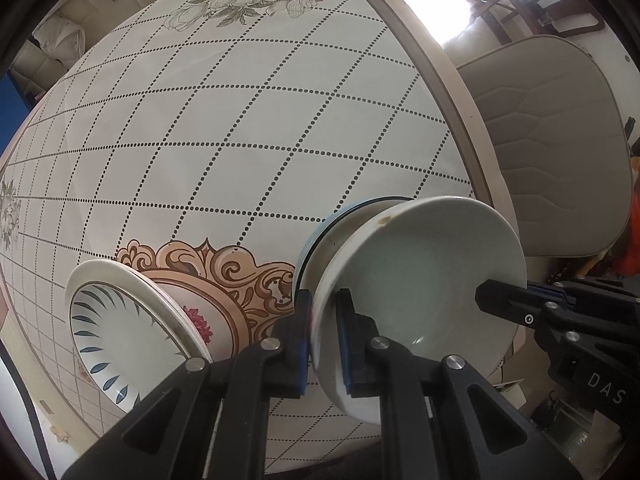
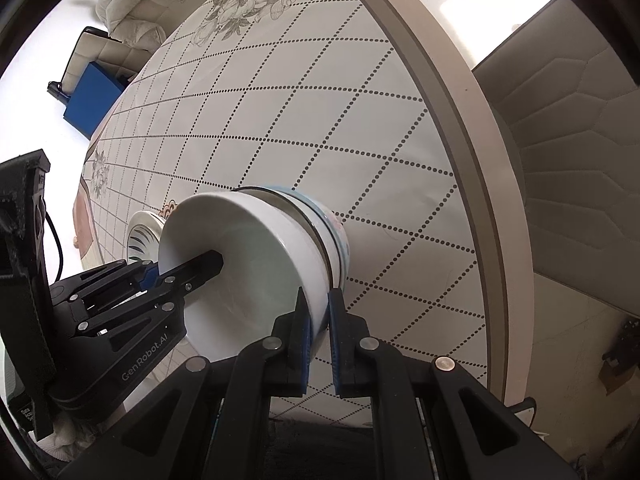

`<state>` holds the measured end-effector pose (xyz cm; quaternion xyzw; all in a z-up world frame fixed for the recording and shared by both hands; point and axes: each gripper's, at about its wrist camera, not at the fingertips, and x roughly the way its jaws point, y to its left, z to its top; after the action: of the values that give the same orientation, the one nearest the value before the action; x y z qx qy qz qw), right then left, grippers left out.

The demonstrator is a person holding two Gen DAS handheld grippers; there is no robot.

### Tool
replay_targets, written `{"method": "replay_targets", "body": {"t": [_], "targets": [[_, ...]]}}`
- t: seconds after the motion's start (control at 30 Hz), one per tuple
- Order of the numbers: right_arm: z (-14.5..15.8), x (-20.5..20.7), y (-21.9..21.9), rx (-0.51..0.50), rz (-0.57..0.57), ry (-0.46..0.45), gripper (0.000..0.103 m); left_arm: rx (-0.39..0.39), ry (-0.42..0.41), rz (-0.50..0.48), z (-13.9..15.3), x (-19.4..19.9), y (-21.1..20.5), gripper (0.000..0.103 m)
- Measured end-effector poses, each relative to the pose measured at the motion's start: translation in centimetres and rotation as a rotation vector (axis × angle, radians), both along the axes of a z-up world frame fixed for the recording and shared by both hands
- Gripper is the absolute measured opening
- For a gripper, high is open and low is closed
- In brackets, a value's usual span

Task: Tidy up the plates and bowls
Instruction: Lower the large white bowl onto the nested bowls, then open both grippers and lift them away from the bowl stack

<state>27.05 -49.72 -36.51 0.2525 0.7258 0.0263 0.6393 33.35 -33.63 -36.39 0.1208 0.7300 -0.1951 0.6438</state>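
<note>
1. Both claws pinch white bowl rim: left claw, right claw.
2. Bowl sits atop bowl stack on surface; lower level, seat fully w/o tilt.

Round table w/ patterned cloth, beige chair

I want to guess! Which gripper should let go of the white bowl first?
Probably the right gripper. The left gripper also clamps the white bowl, which sits in the stacked bowls, and the leaf-patterned plates lie on its side.
</note>
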Motion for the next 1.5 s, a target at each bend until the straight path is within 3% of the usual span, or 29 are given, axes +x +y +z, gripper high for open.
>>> {"method": "replay_targets", "body": {"t": [0.97,1.3,1.5], "targets": [[-1.0,0.9,-0.1,-0.009,0.009,0.027,0.009,-0.04,0.11,0.057,-0.4,0.5,1.2,0.011],[-1.2,0.8,-0.1,-0.002,-0.002,0.032,0.009,-0.059,0.131,0.075,0.0,0.6,1.6,0.011],[-0.7,0.8,-0.1,0.006,-0.004,0.019,0.008,-0.048,0.103,0.069,1.0,0.5,2.2,0.015]]}}
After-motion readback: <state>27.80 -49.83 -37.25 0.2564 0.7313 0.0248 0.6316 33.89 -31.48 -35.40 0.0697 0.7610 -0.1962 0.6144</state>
